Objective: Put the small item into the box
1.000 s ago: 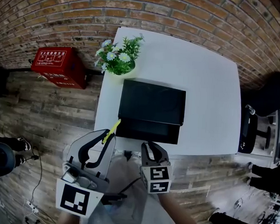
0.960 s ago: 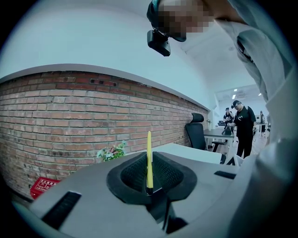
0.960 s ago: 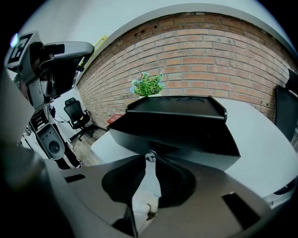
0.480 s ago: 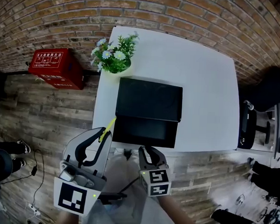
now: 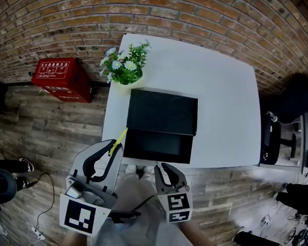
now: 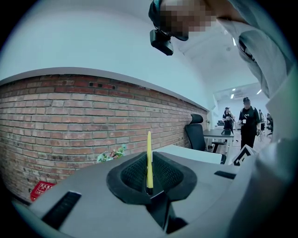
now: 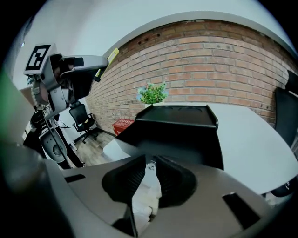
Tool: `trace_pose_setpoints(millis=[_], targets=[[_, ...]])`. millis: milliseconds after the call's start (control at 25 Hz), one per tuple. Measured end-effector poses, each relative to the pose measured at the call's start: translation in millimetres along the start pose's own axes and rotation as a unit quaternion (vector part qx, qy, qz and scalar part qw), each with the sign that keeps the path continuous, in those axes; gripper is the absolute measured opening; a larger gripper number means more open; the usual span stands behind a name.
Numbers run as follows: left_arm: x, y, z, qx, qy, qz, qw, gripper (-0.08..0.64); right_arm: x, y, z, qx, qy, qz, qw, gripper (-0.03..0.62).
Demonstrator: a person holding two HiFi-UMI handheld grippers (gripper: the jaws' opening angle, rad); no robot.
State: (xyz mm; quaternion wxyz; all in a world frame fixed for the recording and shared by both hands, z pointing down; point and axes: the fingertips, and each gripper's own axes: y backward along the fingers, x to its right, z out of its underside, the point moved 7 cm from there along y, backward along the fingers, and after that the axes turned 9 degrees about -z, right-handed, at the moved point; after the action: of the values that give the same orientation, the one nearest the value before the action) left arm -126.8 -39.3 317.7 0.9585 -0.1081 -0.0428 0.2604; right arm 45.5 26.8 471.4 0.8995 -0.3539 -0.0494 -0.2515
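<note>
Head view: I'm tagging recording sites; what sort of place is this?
Likely an office: a brick wall, a white table holding a black box, and an office chair by further desks.

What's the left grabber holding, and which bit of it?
A thin yellow stick, pinched at its bottom end by the left gripper; the rest pokes out.

A white table (image 5: 225,90) stands against a brick wall (image 5: 72,18), bearing an open black box (image 5: 162,112) and, just behind the box's left corner, a plant (image 5: 123,64). A red box (image 5: 58,76) sits on the wood floor to the left, and a dark chair (image 5: 291,104) stands to the right. Below the table's near edge, the left gripper (image 5: 115,148) holds a yellow stick (image 5: 119,139) whose tip points at the box, and the right gripper (image 5: 163,170) hangs beside it.
</note>
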Motion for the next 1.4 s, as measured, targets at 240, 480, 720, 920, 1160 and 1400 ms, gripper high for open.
trace_pose_setpoints(millis=[240,480,720,920,1160,1400], targets=[[4.5,-0.9,-21.0,0.021,-0.006,0.002,0.9998,0.051,14.4,29.8,-48.8,0.081,0.023,0.023,0.996,0.084],[9.9,0.9,-45.9,0.05,-0.01,0.012,0.9987,0.051,18.8,66.8,-115.7,0.159,0.105,0.065,0.98,0.067],[9.4,4.8,-68.2,0.073,-0.016,0.009,0.9972,0.051,18.2,96.3,-158.3,0.236,0.131,0.075,0.96,0.066],[11.6,3.8,-81.1,0.084,-0.023,0.007,0.9962,0.051,25.1,115.2,-177.0,0.253,0.135,0.088,0.954,0.066],[11.7,2.2,-86.5,0.092,-0.027,0.003,0.9954,0.051,31.6,125.3,-186.0,0.265,0.141,0.094,0.949,0.064],[9.3,-2.7,-87.9,0.097,-0.032,-0.001,0.9947,0.051,33.2,120.9,-190.0,0.265,0.145,0.087,0.949,0.064]])
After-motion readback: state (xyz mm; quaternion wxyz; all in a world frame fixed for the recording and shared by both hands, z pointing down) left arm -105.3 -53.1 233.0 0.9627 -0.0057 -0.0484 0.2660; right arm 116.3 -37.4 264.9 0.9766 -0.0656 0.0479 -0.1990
